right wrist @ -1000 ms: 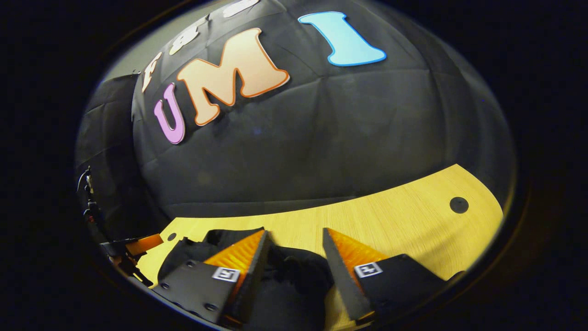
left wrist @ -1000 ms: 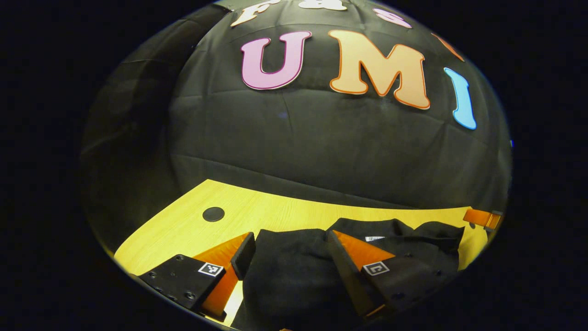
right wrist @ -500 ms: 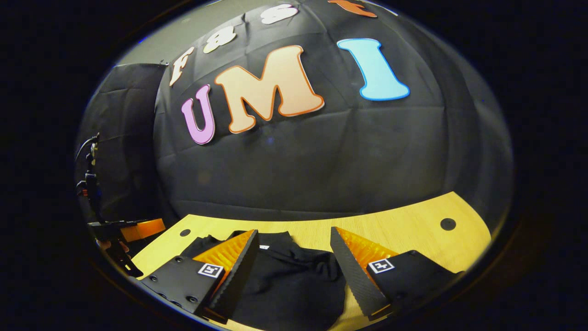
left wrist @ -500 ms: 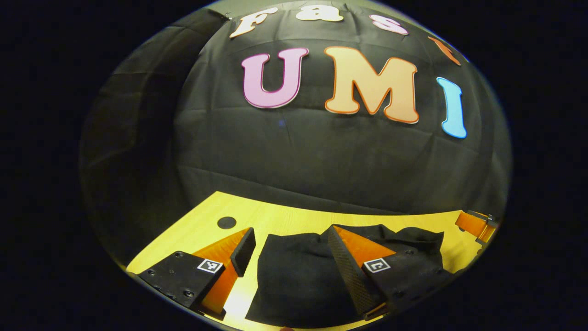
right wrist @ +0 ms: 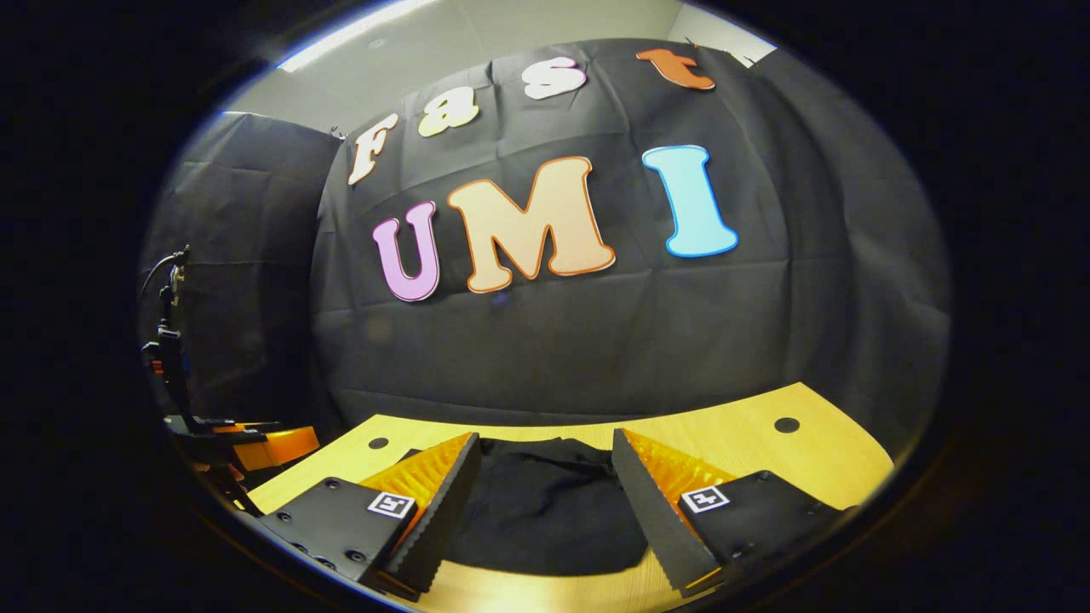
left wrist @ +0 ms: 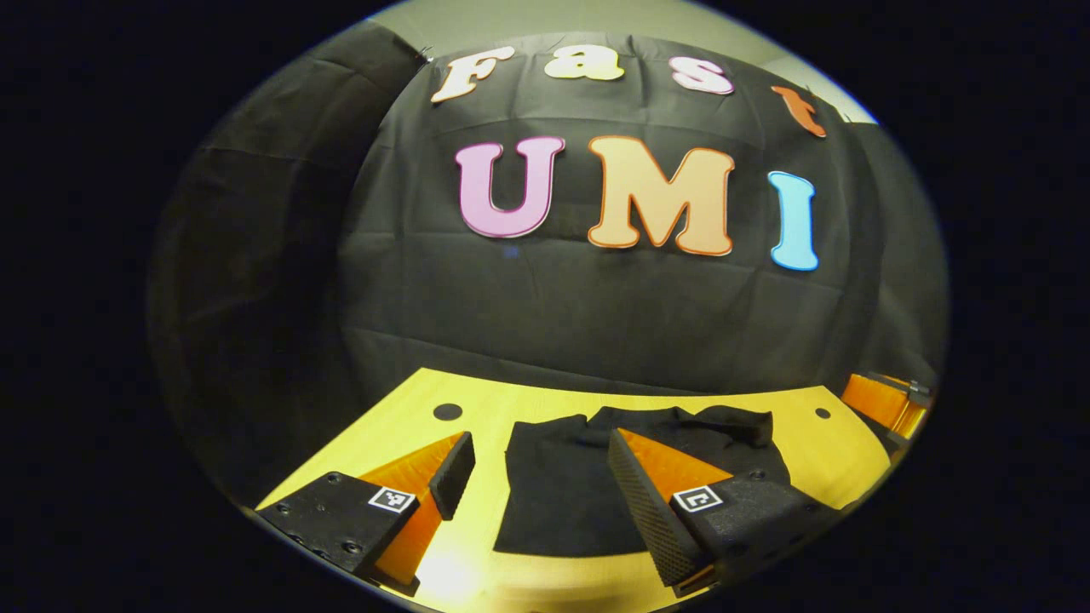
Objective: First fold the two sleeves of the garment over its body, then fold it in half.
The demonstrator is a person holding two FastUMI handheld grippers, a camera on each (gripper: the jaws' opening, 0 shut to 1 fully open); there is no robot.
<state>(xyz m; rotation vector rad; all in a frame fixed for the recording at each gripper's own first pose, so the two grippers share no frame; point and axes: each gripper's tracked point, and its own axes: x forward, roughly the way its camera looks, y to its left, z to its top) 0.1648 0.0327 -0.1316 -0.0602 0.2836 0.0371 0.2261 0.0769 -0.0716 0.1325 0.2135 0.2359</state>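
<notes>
Your left hand-held gripper [left wrist: 536, 477] and right hand-held gripper [right wrist: 545, 485] both hang spread wide, pinching nothing. The garment [left wrist: 562, 485], soft matte black cloth folded into a compact, slightly rumpled block, lies flat on the pale wood-grain surface [left wrist: 817, 451], just beyond your fingers. Creased black cloth walls the far side.

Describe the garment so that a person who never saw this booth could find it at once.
Look at the yellow wooden table standing before the black cloth wall. Near its middle lies the garment, a black piece of clothing folded into a compact block. It is the only soft, dark thing on the bright tabletop, ahead of both open grippers.
</notes>
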